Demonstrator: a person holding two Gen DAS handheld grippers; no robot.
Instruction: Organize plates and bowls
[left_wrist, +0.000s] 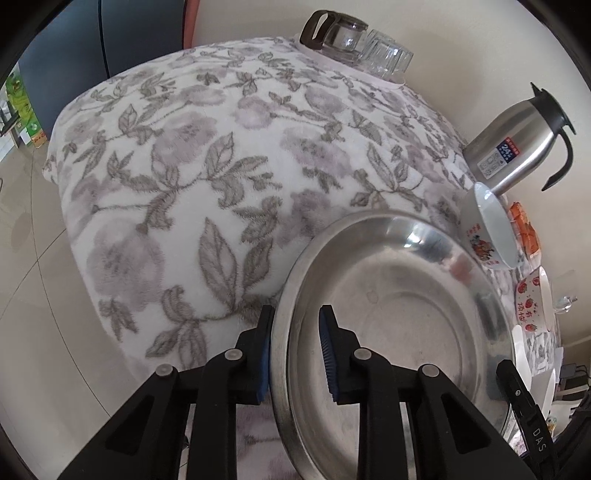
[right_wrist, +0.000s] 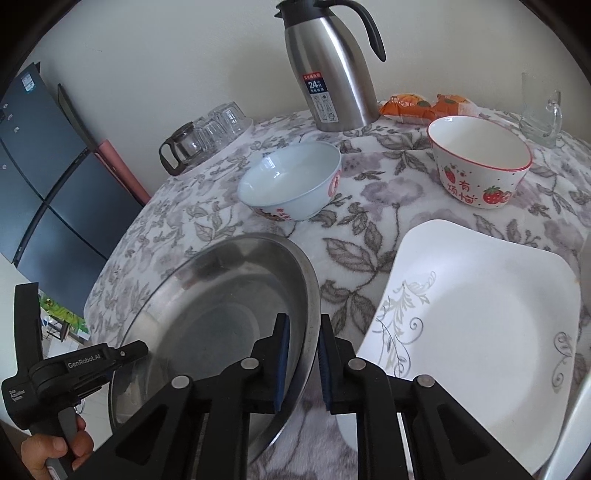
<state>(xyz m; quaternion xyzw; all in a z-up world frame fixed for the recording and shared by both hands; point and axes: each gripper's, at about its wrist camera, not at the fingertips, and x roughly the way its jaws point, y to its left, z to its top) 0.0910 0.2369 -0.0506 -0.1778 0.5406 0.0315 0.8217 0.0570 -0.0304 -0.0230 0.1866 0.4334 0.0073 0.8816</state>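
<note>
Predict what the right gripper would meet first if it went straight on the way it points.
The right gripper already straddles the round steel basin's rim; beyond that, probably the pale blue-white porcelain bowl, though depth is unclear.

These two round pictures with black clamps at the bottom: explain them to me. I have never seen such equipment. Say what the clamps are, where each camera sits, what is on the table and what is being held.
No robot here: a person holds a two-finger gripper in each hand, and a fisheye camera on each looks along its fingers. One picture is from the left gripper, the other from the right gripper. Each has its jaws straddling opposite rims of the same steel basin; whether they already pinch it I cannot tell. On the flowered tablecloth also stand a pale blue bowl, a strawberry bowl, a white square plate, a steel thermos jug, upturned glasses beside a glass pot, a glass mug, and orange snack packets.
</note>
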